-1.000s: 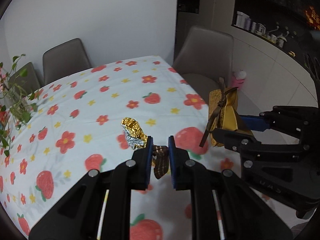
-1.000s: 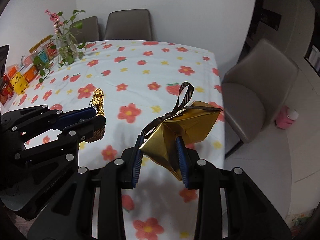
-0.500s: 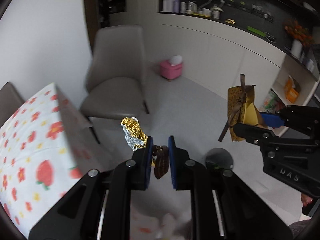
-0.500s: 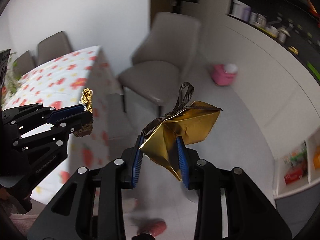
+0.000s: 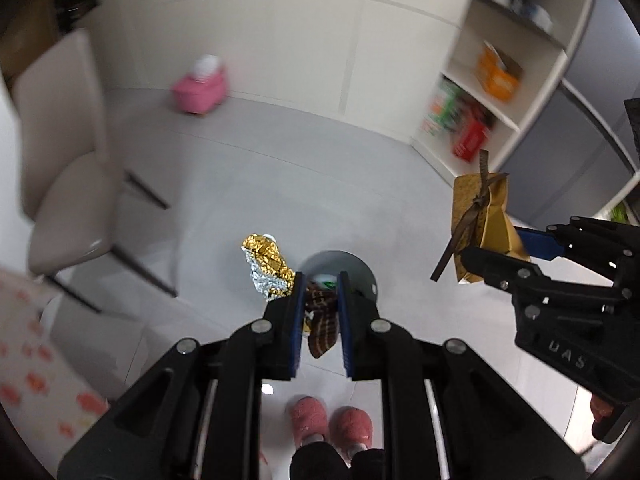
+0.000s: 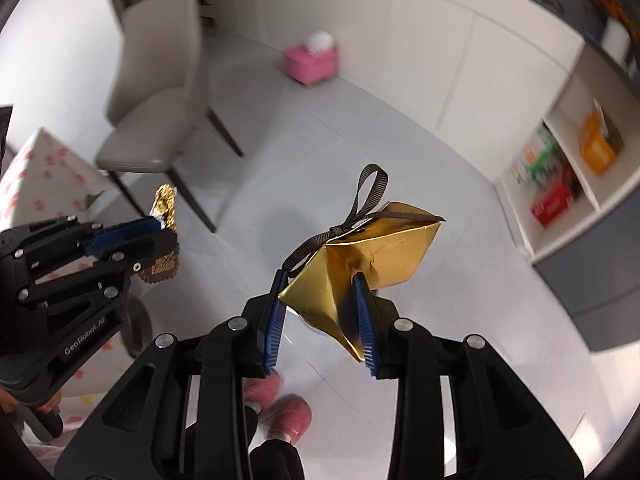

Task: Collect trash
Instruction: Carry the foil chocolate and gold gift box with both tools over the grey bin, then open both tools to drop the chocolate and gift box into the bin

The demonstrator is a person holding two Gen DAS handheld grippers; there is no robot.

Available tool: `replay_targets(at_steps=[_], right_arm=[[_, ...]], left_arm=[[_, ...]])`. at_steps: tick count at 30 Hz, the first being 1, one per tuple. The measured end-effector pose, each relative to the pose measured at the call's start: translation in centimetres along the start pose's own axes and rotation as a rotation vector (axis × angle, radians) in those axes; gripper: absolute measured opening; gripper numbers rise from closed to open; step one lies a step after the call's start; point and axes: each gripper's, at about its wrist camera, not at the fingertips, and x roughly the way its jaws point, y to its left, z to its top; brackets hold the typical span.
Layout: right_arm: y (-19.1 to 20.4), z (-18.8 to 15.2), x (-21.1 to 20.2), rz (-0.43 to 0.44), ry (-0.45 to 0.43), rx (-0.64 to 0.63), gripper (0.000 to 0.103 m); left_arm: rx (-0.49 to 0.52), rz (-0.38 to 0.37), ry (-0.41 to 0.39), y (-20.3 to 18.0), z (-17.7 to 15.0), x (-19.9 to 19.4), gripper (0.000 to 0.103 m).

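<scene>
"UAS" on the right tool (image 5: pixel 490 258) — "GenRobot.AI" on the left tool (image 6: pixel 166 248).

We are in a home, in the eating room. We see a chair (image 5: pixel 68 168), a flowery table cloth (image 5: pixel 36 364), shelves (image 5: pixel 492 92) with boxes, and pink slippers (image 5: pixel 330 426).

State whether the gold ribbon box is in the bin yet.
Out: the gold box is clamped in the right gripper, above the floor.

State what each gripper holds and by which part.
Left gripper: crumpled foil wrapper, pinched at its lower end. Right gripper: gold gift box, clamped across its lower corner.
</scene>
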Motion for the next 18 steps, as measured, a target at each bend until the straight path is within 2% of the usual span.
replay_targets(at_steps=[5, 9, 14, 18], right_arm=[[-2.5, -1.0, 7.6, -0.005, 0.036, 0.056, 0.032], [-3.4, -2.3, 14.4, 0.006, 0.060, 0.073, 0.032], [-4.6, -4.1, 21.0, 0.021, 0.081, 0.053, 0.032], [-4.8, -5.1, 25.3, 0.033, 0.085, 0.036, 0.033]], left_arm=[[0.122, -0.040, 0.055, -2.0, 0.0, 9.4, 0.016], [0.205, -0.080, 0.058, -2.3, -0.7, 15.8, 0.016], [0.295, -0.101, 0.082, -2.8, -2.3, 22.4, 0.016], [0.346, -0.102, 0.087, -2.7, -3.5, 25.8, 0.016]])
